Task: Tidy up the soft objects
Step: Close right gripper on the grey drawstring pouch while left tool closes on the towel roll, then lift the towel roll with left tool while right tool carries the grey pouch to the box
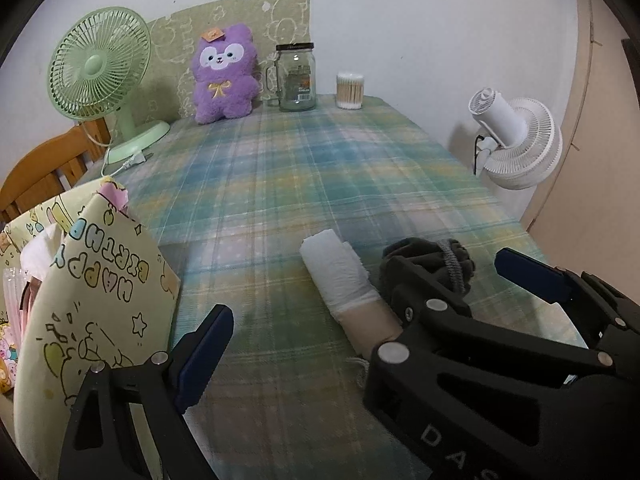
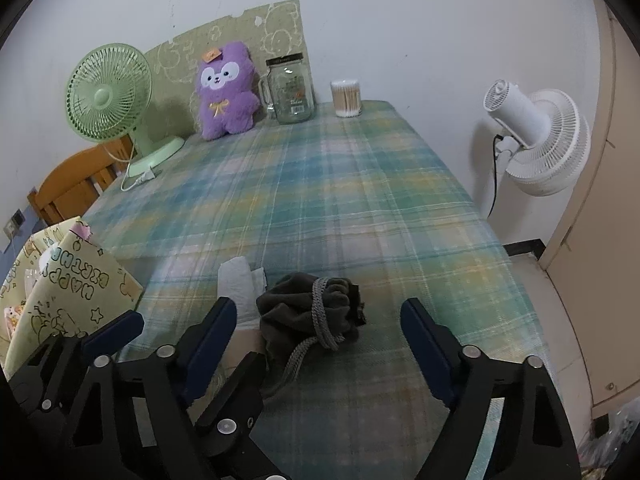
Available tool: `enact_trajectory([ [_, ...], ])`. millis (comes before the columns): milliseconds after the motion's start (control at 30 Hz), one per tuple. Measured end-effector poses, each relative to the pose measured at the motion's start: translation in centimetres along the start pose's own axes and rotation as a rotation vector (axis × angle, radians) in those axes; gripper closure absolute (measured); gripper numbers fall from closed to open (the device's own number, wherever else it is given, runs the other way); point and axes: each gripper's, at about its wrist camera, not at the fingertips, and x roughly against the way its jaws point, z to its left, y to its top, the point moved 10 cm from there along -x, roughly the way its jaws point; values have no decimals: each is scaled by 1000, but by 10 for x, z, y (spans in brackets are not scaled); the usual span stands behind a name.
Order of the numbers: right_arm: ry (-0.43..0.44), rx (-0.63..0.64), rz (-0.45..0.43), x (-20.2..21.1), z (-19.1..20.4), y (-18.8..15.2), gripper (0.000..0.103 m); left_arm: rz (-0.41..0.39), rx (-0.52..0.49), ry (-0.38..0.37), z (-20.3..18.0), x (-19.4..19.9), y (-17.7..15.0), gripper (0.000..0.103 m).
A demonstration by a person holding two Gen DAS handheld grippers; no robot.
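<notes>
Tabletop (image 2: 360, 200) carries one white roll (image 1: 340, 272) and one dark pouch (image 2: 312, 312); left gripper (image 1: 360, 296) and right gripper (image 2: 320, 332) gape wide, grasping nothing.

A dark grey drawstring pouch (image 2: 310, 316), cord-tied, lies at my twelve o'clock; a white rolled cloth (image 2: 240, 284) touches it at ten.
</notes>
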Motion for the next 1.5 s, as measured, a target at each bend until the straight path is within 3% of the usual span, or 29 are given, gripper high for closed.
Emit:
enact_trajectory([
  [133,10,2,27,-11,3,-2,29,13,-4,13,3,-6,-1,12],
  [233,21,1,57,-19,3,-6,41,27,-12,25,5,-10,-3,13],
  [433,39,-15,51,-19,-1,-5,47,24,-18,17,1,-11,-1,12],
  [733,13,-57,18,-8,-20,1,49,5,-41,44,-9,-15,9,14],
  [1000,-12,-102,7,-5,-41,2,49,47,-3,23,-14,-32,11,32],
  [1067,-19,-109,7,-4,-45,3,49,55,1,0,-17,-35,11,46],
  [1233,-23,-118,13,-5,-48,2,49,63,-2,3,-19,-39,12,62],
  [1500,-7,-121,23,-5,-42,1,49,75,-7,-28,-20,-38,10,72],
])
